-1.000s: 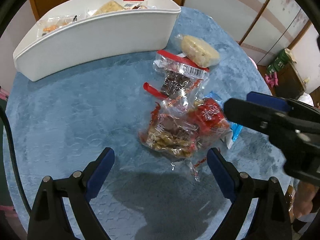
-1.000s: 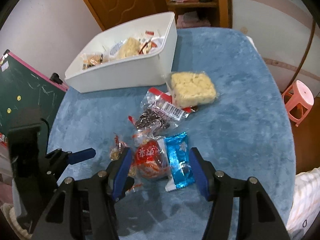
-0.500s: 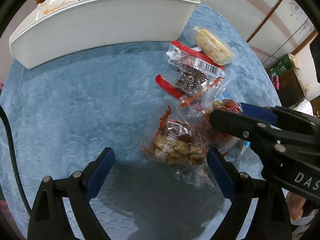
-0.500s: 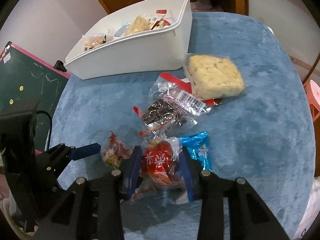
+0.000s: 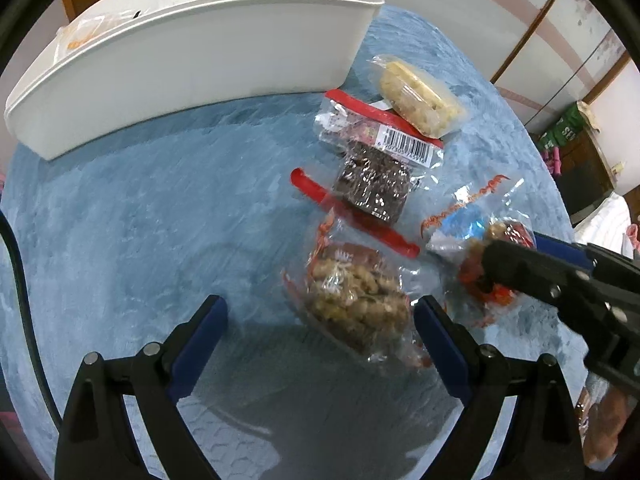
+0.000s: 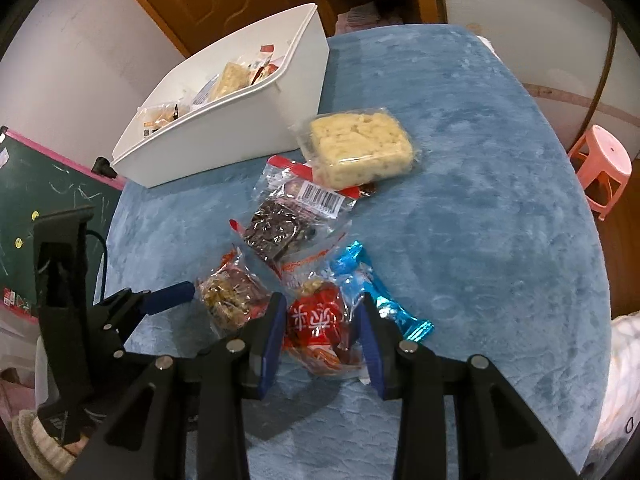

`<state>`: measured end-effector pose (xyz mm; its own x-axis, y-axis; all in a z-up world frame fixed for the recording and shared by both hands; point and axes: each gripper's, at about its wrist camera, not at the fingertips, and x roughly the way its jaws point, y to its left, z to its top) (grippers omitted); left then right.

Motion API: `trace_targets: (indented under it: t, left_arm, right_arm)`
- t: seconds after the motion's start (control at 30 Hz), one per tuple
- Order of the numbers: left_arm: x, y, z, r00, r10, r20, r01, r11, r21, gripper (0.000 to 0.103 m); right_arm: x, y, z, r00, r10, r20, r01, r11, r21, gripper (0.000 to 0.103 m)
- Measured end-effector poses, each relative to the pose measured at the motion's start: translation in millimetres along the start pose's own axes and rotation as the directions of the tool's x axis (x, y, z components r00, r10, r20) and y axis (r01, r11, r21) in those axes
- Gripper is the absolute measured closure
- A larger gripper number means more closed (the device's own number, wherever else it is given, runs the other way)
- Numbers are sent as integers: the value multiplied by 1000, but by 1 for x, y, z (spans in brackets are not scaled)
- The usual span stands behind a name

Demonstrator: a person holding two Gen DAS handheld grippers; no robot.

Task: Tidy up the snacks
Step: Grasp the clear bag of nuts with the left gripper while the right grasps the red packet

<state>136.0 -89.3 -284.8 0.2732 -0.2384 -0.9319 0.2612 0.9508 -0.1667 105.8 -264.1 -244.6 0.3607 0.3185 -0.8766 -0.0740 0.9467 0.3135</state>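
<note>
Right gripper [image 6: 320, 332] pinched the red snack pack [image 6: 316, 320], apparently bound for the white bin [image 6: 224, 136]. Left gripper [image 5: 320, 320] gaped wide around the nut pack [image 5: 356, 300], nearer than the bin.

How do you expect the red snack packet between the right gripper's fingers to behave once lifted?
The red packet is crinkly film around loose pieces, so it will probably sag and feel light. The glossy wrapper may slip in the right gripper.
</note>
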Motion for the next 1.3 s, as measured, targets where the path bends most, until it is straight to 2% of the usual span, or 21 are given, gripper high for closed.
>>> trace_targets:
  t: [0.13,0.17,0.2,0.27,0.43,0.67,1.1,1.3]
  left_arm:
    - [5,-9,6,999,50,9,-50,998,25,12]
    - [5,-12,7,998,61,16,-62,997,37,18]
    - [4,-14,7,998,50,24,-51,997,49,33]
    - [-2,-18,7,999,28,45,-31,997,69,53]
    - [-7,-9,2,999,19,44,-20,999,28,54]
    - [-28,4,-13,996,55,73,-56,998,7,54]
    - [-82,11,-34,982,104,159,-106,994,5,54]
    - [-125,36,-30,969,140,206,-145,989,10,54]
  right_arm:
    - [2,2,0,1000,-5,0,5,1000,-2,67]
    - [2,3,-1,1000,-7,1,7,1000,-3,67]
    - [2,4,-1,1000,-9,3,9,1000,-5,67]
    - [3,5,-1,1000,-12,3,12,1000,-9,67]
    - [1,7,-3,1000,-14,3,14,1000,-14,67]
    - [-9,18,-8,1000,-5,17,5,1000,-25,67]
    - [-38,57,-17,998,0,68,6,996,-91,67]
    - [-58,78,-3,994,-6,108,19,993,-118,67]
